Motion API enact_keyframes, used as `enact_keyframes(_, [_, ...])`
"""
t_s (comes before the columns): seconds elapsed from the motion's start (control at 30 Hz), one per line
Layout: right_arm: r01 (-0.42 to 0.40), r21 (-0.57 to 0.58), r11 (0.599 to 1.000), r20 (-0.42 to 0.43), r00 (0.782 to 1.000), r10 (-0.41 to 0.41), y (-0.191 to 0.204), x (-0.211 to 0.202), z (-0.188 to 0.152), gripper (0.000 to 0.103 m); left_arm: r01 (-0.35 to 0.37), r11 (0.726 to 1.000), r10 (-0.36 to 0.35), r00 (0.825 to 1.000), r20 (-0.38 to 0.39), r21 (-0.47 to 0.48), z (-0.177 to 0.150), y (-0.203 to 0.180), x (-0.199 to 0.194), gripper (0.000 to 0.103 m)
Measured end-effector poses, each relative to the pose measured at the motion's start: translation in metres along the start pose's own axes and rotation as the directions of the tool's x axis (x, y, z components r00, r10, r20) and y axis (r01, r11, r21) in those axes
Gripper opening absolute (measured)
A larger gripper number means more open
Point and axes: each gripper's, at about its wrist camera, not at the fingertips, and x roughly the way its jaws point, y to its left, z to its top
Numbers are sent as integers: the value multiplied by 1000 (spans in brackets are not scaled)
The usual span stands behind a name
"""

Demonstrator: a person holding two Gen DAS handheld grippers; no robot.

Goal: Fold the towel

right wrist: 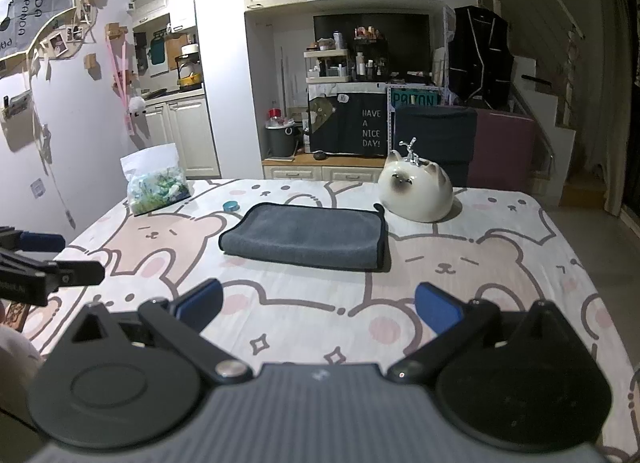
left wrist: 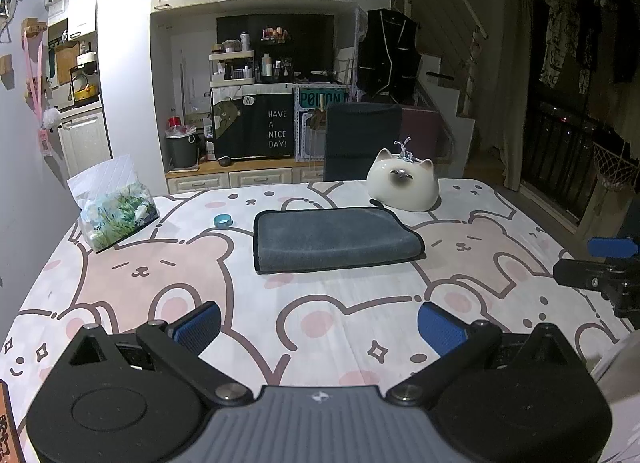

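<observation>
A: Nearest to each camera, what do the tongs show?

B: The left gripper [left wrist: 318, 325] has its 2 blue-padded fingers spread wide with nothing between them, above the bear-print tablecloth [left wrist: 168, 283]. The right gripper [right wrist: 318, 305] is released the same way, jaws apart and empty. In the left wrist view the right gripper pokes in at the right edge; in the right wrist view the left one pokes in at the left edge.

A: And the towel?

B: The towel [left wrist: 334, 239] lies flat on the cloth, ahead of both tongs and apart from them. It is grey, plush, folded into a rounded rectangle with a dark stitched border. Its long axis runs crosswise to the fingers of both tongs, left to right. From the right gripper, the towel [right wrist: 306, 237] has its soft rolled fold on the left and the bound edges on the right.

A: Beyond it?

B: Just past its far-left corner sits a small teal ring [left wrist: 223, 220]. Further left stands a crinkly clear bag [left wrist: 114, 205] with green and white contents. Just beyond the far-right corner rests a glossy white ceramic cat head [left wrist: 404, 185] with a dark face and a silvery ornament on top.

A: The room?

B: Behind the table stand a dark chair back [left wrist: 362, 139], white cabinets and a black curtain [left wrist: 256, 127] reading "HAVE A NICE DAY!", with a dim staircase to the right.
</observation>
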Motion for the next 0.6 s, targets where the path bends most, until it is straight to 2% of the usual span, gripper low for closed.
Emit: enact_keyframes(0.6, [2,-3,1000,0,1000,-2,1,0,-2,103,1,1000,-1,1000,1,2,0,0,-1,103])
